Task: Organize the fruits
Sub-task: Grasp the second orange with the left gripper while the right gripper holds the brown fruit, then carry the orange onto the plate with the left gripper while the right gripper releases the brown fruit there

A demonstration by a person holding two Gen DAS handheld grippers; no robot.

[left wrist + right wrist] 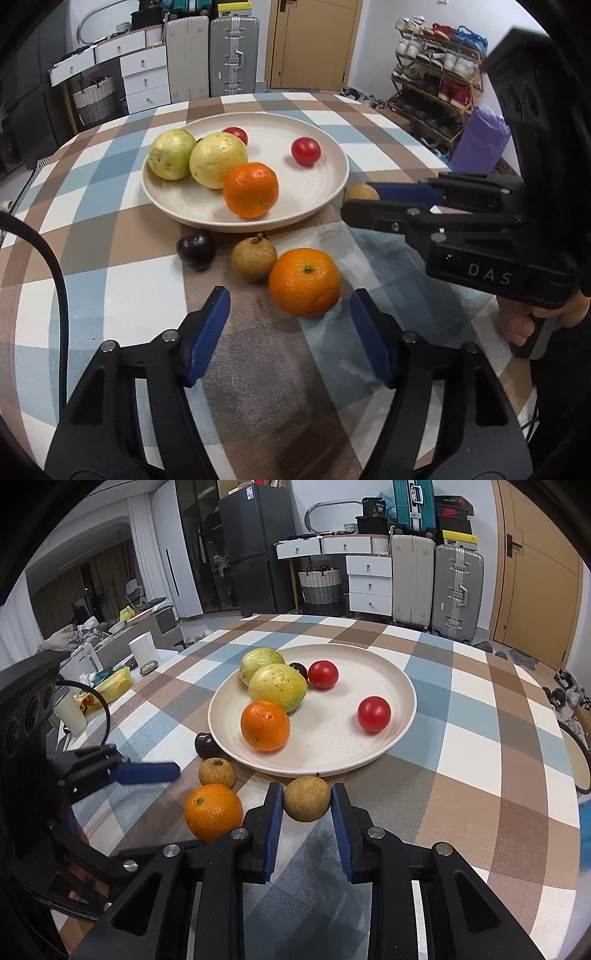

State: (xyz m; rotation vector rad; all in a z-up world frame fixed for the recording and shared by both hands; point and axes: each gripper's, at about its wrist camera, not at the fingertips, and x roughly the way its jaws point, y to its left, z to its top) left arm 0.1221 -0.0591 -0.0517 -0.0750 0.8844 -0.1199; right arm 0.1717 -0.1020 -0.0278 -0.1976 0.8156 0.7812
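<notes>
Right gripper (307,805) clamps a brown fruit (306,799) just before the plate (399,716).
Left gripper (290,325), jaws apart and empty, faces the orange (304,282): centre it, then squeeze gently.

Matt plate, glossy fruit, checked cloth

The plate (402,686) looks matt cream ceramic or plastic; tomatoes (373,713) smooth and glossy; oranges (213,811) dimpled; brown fruit (306,799) rough, dull; desk (480,775) cloth checked, matt; the right tool (307,825) matt black plastic, blue pads (274,830).
</notes>
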